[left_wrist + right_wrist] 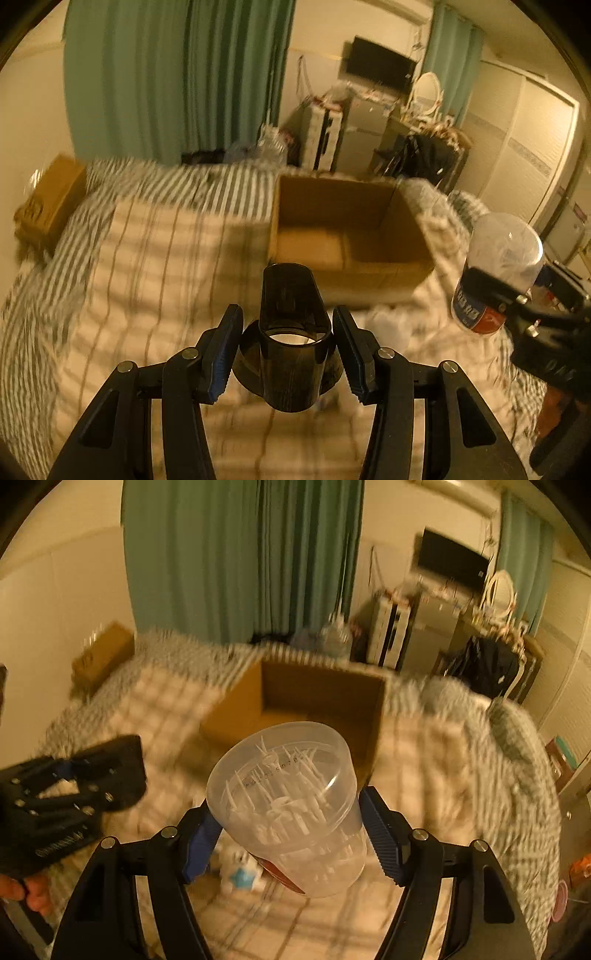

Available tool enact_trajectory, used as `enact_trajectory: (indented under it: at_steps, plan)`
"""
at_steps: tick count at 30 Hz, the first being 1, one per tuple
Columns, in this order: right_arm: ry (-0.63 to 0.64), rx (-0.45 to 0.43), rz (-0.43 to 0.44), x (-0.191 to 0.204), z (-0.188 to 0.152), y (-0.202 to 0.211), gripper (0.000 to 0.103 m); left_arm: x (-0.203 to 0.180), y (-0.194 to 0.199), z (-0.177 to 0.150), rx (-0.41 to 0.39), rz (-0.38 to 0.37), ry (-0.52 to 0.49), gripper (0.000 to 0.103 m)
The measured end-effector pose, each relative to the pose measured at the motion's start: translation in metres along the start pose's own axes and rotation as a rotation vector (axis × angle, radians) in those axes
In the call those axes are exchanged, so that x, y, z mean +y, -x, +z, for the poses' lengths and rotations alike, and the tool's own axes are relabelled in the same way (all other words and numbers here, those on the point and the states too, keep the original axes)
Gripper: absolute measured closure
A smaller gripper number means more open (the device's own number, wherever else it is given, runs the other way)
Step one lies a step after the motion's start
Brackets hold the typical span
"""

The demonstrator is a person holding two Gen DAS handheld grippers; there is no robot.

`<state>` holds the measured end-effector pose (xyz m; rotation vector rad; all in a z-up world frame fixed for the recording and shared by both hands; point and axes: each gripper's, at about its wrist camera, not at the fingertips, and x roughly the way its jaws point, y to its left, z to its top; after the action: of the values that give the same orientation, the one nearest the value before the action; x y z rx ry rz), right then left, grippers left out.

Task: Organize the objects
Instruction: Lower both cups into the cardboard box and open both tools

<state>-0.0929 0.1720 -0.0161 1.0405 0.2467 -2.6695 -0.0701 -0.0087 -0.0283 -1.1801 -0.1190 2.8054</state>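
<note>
My left gripper [288,354] is shut on a black plastic nozzle piece [290,343] and holds it above the bed. My right gripper [290,834] is shut on a clear plastic jar of toothpicks [291,808] with a red and blue label; the jar also shows in the left wrist view [495,269], held at the right. An open, empty cardboard box [347,236] sits on the bed ahead of both grippers; it also shows in the right wrist view [306,709]. The left gripper appears at the left of the right wrist view [70,794].
The bed has a checked and striped cover [159,240]. Small white and blue items [240,875] lie on it below the jar. A brown nightstand [51,199] stands at the left, green curtains [177,74] behind, cluttered furniture [369,125] and a wardrobe [528,147] at the right.
</note>
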Motion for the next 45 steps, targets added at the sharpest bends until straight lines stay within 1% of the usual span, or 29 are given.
enact_trajectory:
  at_steps: [3,7,10,12,16,20,22,25,26,27,28,29,30,32,35,39,43,45]
  plan:
    - [-0.018,-0.054,0.001,-0.013,0.033,0.007,0.032,-0.012,-0.004,0.033,-0.053,-0.019,-0.034,0.051]
    - [-0.051,-0.104,0.022,-0.032,0.074,-0.002,0.032,-0.027,-0.025,0.073,-0.099,-0.017,-0.083,0.051]
    - [-0.075,-0.107,0.029,-0.041,0.096,-0.026,0.032,-0.033,-0.055,0.092,-0.089,-0.031,-0.091,0.051]
    - [-0.086,-0.098,0.033,-0.046,0.106,-0.046,0.032,-0.036,-0.075,0.098,-0.074,-0.036,-0.093,0.052]
    - [-0.103,-0.052,0.043,-0.052,0.111,-0.091,0.033,-0.04,-0.113,0.099,-0.055,-0.047,-0.105,0.051]
    - [-0.126,-0.009,0.054,-0.058,0.101,-0.124,0.033,-0.038,-0.145,0.091,-0.012,-0.046,-0.1,0.051]
    - [-0.135,0.006,0.058,-0.059,0.096,-0.137,0.033,-0.038,-0.152,0.085,-0.006,-0.059,-0.1,0.051]
    - [-0.149,0.001,0.066,-0.063,0.089,-0.142,0.033,-0.037,-0.155,0.083,-0.011,-0.079,-0.104,0.051]
    - [-0.158,-0.001,0.074,-0.064,0.088,-0.142,0.032,-0.037,-0.155,0.082,-0.009,-0.085,-0.102,0.05]
    - [-0.165,-0.001,0.081,-0.065,0.088,-0.142,0.031,-0.037,-0.153,0.081,-0.01,-0.084,-0.097,0.045]
    - [-0.174,-0.012,0.08,-0.066,0.088,-0.139,0.022,-0.037,-0.151,0.081,-0.013,-0.086,-0.096,0.04]
    - [-0.178,-0.021,0.068,-0.068,0.089,-0.136,0.008,-0.037,-0.147,0.081,-0.021,-0.079,-0.096,0.026]
    - [-0.178,-0.037,0.049,-0.069,0.089,-0.131,0.006,-0.037,-0.14,0.081,-0.04,-0.063,-0.093,0.015]
    - [-0.178,-0.073,0.019,-0.072,0.093,-0.112,0.005,-0.035,-0.129,0.082,-0.068,-0.06,-0.092,0.014]
    - [-0.179,-0.091,0.004,-0.079,0.098,-0.087,0.005,-0.031,-0.108,0.083,-0.065,-0.044,-0.096,0.014]
    - [-0.157,-0.128,-0.031,-0.082,0.098,-0.042,0.005,-0.023,-0.071,0.081,-0.091,-0.029,-0.09,0.014]
    - [-0.131,-0.153,-0.041,-0.077,0.09,0.01,0.005,-0.019,-0.025,0.077,-0.127,0.013,-0.106,0.014]
    - [-0.109,-0.157,-0.053,-0.071,0.082,0.032,0.005,-0.016,-0.004,0.069,-0.137,0.051,-0.117,0.011]
